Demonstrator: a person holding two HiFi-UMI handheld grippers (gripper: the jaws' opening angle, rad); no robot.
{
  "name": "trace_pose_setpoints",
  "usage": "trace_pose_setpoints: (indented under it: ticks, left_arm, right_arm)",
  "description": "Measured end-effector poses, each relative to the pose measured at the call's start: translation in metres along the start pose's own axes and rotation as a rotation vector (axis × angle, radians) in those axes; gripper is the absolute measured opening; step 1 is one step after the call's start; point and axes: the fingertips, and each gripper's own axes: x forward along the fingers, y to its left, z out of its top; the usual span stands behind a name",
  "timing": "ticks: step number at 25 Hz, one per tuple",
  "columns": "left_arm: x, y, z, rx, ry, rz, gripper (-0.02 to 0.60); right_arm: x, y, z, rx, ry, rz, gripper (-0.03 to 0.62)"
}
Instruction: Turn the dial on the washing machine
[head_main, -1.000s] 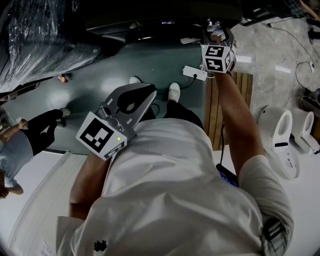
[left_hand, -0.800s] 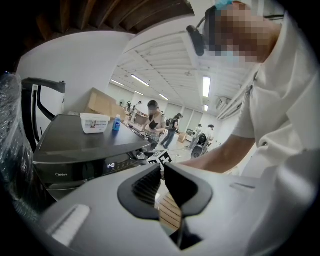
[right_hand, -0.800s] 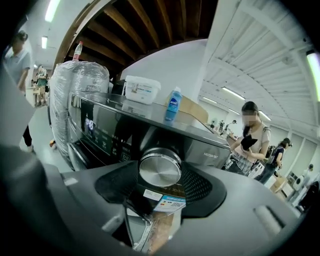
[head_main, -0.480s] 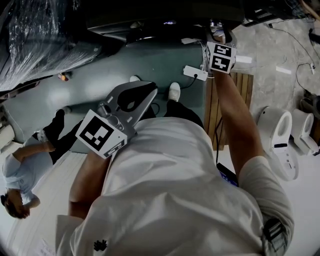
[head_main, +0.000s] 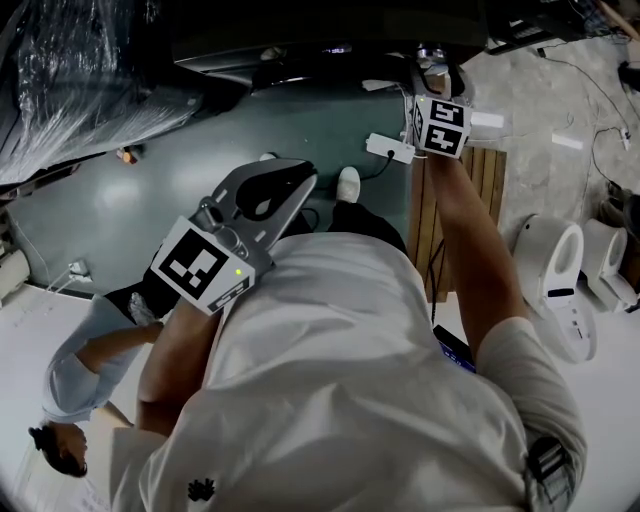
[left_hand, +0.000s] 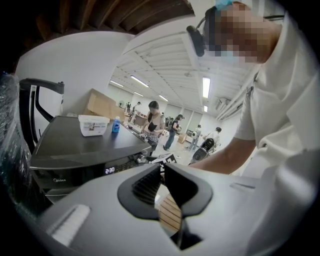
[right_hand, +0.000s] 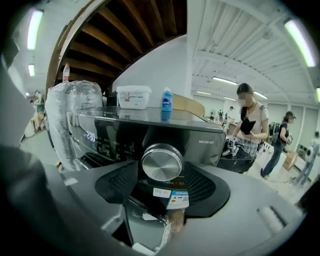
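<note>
We see the right gripper (right_hand: 161, 168) with its jaws closed on the sides of the dial (right_hand: 162, 161), a round brushed-silver knob. The dial sits on the dark, glossy front panel of the washing machine (right_hand: 210, 142). Well apart from the machine, the left gripper (left_hand: 161, 166) has its jaws together, empty.

Round dial (right_hand: 161, 162), brushed silver, flat face outward, mounted on the glossy black control panel (right_hand: 205, 145) of the washing machine (left_hand: 75, 145). Machine is dark and upright with a flat top. Its display (right_hand: 90, 136) is lit.
</note>
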Motion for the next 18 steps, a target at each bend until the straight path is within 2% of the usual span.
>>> trace_pose_setpoints:
  ticks: [5, 13, 18]
  left_arm:
    - [0.002, 0.002, 0.002, 0.0, -0.003, -0.001, 0.06]
    - [0.004, 0.001, 0.001, 0.004, -0.003, -0.004, 0.06]
    - [0.004, 0.002, 0.001, 0.002, -0.003, -0.001, 0.06]
  right_arm:
    - [0.001, 0.01, -0.013, -0.215, 0.011, 0.01, 0.279]
    - [0.008, 0.012, -0.007, -0.451, 0.017, -0.037, 0.281]
    - [0.014, 0.011, -0.006, -0.473, 0.031, -0.058, 0.29]
